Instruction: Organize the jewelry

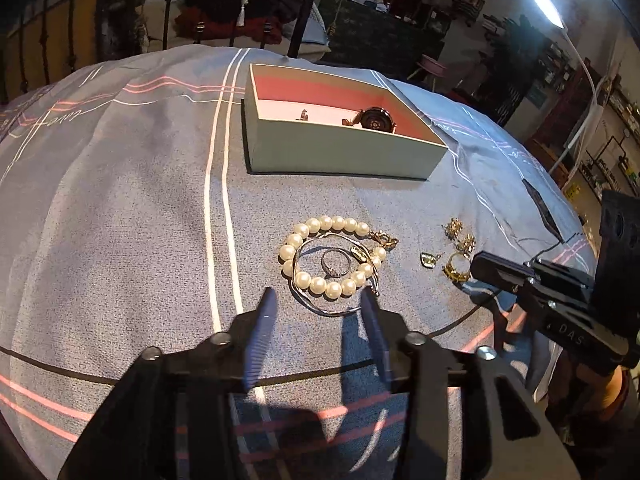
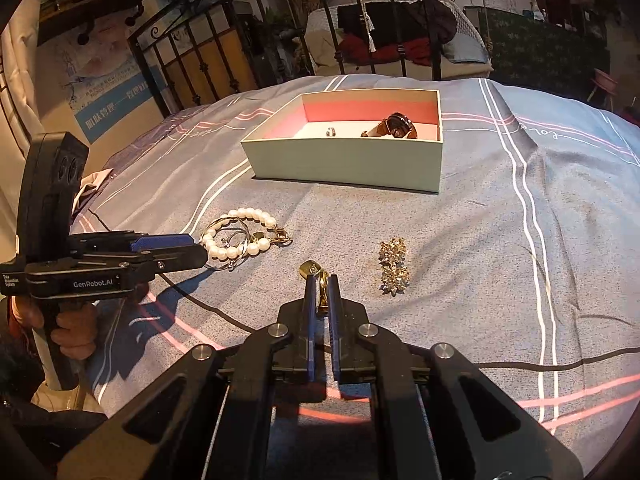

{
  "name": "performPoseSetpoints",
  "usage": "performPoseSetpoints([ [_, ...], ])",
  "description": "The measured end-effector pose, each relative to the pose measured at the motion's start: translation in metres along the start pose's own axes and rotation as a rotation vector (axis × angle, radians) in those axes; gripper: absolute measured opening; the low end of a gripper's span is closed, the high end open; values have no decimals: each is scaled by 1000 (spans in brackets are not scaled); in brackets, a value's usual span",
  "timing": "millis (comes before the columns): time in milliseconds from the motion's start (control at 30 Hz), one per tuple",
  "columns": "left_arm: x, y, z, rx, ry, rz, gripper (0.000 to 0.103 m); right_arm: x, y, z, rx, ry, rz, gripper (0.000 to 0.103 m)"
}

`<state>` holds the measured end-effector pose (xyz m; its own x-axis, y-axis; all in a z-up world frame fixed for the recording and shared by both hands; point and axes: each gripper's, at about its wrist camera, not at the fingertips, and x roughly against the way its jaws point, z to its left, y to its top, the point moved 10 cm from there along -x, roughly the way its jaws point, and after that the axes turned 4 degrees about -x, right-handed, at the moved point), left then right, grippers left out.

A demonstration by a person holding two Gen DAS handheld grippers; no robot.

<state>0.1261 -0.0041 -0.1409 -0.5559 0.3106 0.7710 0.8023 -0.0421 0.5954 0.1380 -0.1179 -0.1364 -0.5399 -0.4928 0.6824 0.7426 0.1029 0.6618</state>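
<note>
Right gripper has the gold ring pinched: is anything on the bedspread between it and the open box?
Nothing visible. The right gripper is shut on the gold ring, and bare bedspread runs to the box. The crystal earrings lie off to its right, the pearl bracelet to its left.

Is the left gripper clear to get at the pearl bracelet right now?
Probably yes. The left gripper is open just short of the pearl bracelet, with bare bedspread between. A thin bangle and a ring lie tangled with it and may come along. The right gripper is off to the side.
</note>
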Motion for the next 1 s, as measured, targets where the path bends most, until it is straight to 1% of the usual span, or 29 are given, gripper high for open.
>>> performPoseSetpoints([
  [33, 0, 1, 0, 10, 13, -3, 58, 0, 0, 1, 1, 3, 0, 6],
  [67, -2, 2, -2, 9, 26, 0, 59, 0, -1, 2, 1, 7, 1, 6],
  [200, -11, 4, -11, -37, 118, 12, 65, -2, -3, 2, -3, 10, 8, 6],
  [333, -21, 3, -24, -95, 197, 13, 74, -3, -5, -2, -16, 11, 15, 6],
  [400, -27, 2, -28, -141, 262, 11, 74, -3, -6, -2, -21, 15, 17, 6],
  [433, -29, 2, -28, -158, 281, 10, 73, -3, -6, -2, -20, 16, 17, 6],
  [533, -26, 4, -30, -182, 270, -6, 54, -2, -5, 0, -14, 21, 11, 6],
  [767, -9, 9, -16, -127, 243, -26, 54, 4, 1, 4, -6, 35, -18, 6],
  [1000, 11, 45, -22, -114, 221, -107, 54, 12, 23, 3, 17, 30, -62, 6],
])
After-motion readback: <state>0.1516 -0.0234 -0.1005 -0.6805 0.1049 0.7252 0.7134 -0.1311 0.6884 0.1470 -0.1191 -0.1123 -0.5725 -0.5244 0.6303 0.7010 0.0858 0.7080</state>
